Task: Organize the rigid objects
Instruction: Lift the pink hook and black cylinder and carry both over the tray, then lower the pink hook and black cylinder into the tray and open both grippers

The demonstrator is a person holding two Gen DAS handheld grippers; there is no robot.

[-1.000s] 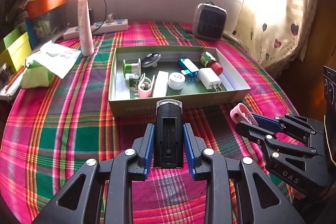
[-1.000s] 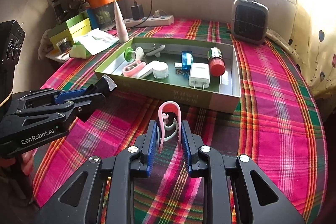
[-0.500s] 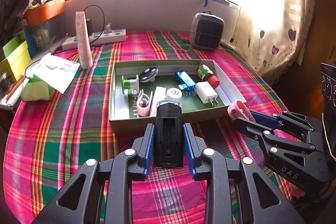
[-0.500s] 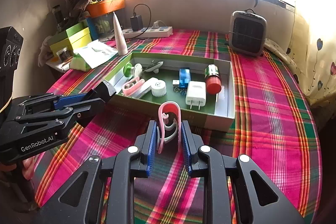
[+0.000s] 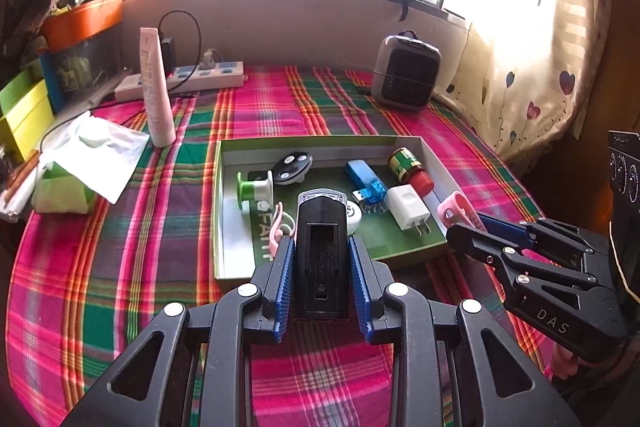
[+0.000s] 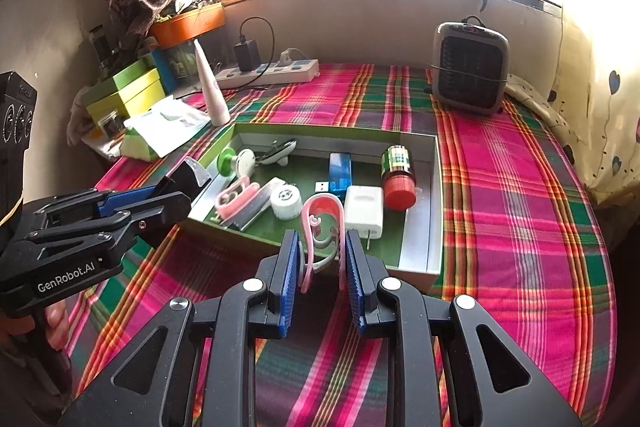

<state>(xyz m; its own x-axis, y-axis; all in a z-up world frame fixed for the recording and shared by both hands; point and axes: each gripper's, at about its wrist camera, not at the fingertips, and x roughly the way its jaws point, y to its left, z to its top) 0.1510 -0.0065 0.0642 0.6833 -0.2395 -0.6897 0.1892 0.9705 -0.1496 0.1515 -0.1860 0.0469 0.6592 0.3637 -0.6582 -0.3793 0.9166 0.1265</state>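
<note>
My left gripper [image 5: 320, 259] is shut on a black bike light [image 5: 320, 251] with a clear lens, held above the front wall of the green box [image 5: 236, 275]. My right gripper [image 6: 322, 247] is shut on a pink clip [image 6: 322, 223], held above the box's front edge [image 6: 416, 273]. The box holds a white charger [image 6: 364, 213], a red-capped bottle [image 6: 398, 179], a blue USB stick [image 6: 340, 171], a white round cap [image 6: 286, 203], a green spool [image 6: 234, 163] and another pink clip [image 6: 236, 201]. Each gripper shows in the other's view: the right [image 5: 460, 215], the left [image 6: 188, 179].
The box lies on a plaid cloth [image 5: 140, 247]. A small grey heater [image 6: 470, 67] stands at the back right, a power strip [image 6: 268, 73] and a white tube [image 5: 156, 91] at the back left. Tissues [image 5: 80, 163] and green boxes [image 6: 128, 91] lie left.
Both grippers have risen and moved forward, so they now hang over the box's front edge. Each keeps its hold on its object.
</note>
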